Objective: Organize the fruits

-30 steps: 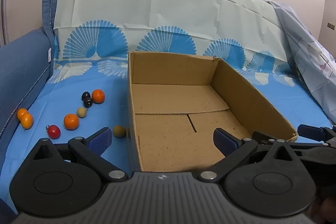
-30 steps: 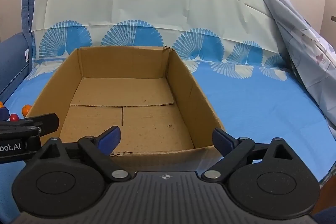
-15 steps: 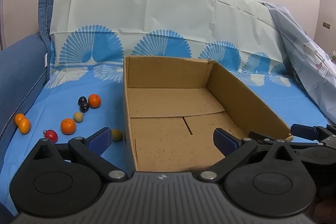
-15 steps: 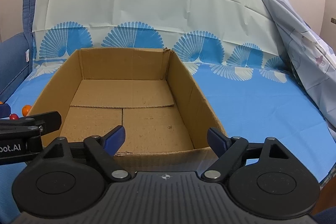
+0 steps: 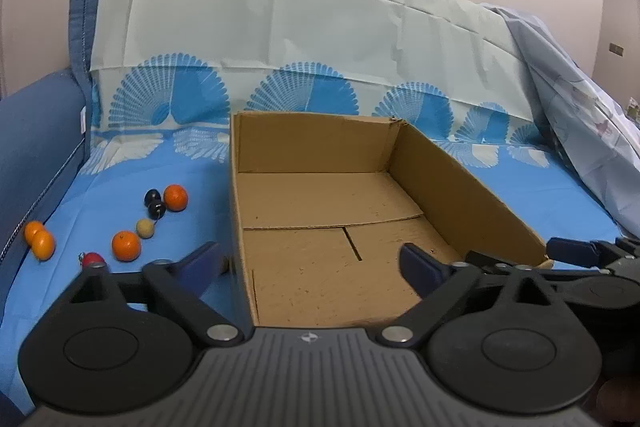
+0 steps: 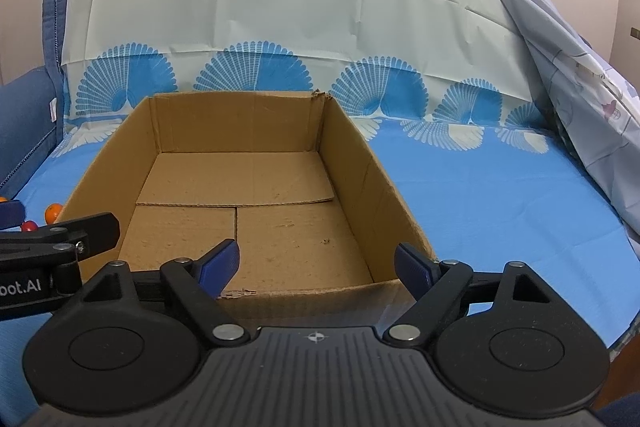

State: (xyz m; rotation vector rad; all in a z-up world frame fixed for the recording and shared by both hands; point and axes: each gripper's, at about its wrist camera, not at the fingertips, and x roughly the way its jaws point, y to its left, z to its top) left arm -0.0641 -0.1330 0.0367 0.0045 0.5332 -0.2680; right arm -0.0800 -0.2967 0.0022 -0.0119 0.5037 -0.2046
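Fruits lie loose on the blue sheet to the left of the box, none of them inside it, so by my reading the sorting has not begun. Nearest me, my left tool (image 5: 308,263) has just been narrowing its jaws a little; they stand wide with nothing between them, straddling the near left wall of the cardboard box (image 5: 460,203). My right tool (image 6: 316,259) has also just come in a touch, and it too hangs open and empty over the box's near edge. Compared with a second ago the box and fruit sit slightly lower in the left view; otherwise nothing has shifted. I take the closing as a test squeeze before the first pick.

Just past the left tool's finger a small red fruit (image 5: 93,259) peeks out, glossy and round. Then a dimpled orange (image 5: 126,246), a pale matte ball (image 5: 145,228), two shiny dark fruits (image 5: 155,205) touching, another orange (image 5: 175,197), and two more oranges (image 5: 40,241) at the sofa's arm. The box is rough, open-topped, with flat flaps. Behind, the creased sheet (image 5: 280,27) drapes up the backrest.
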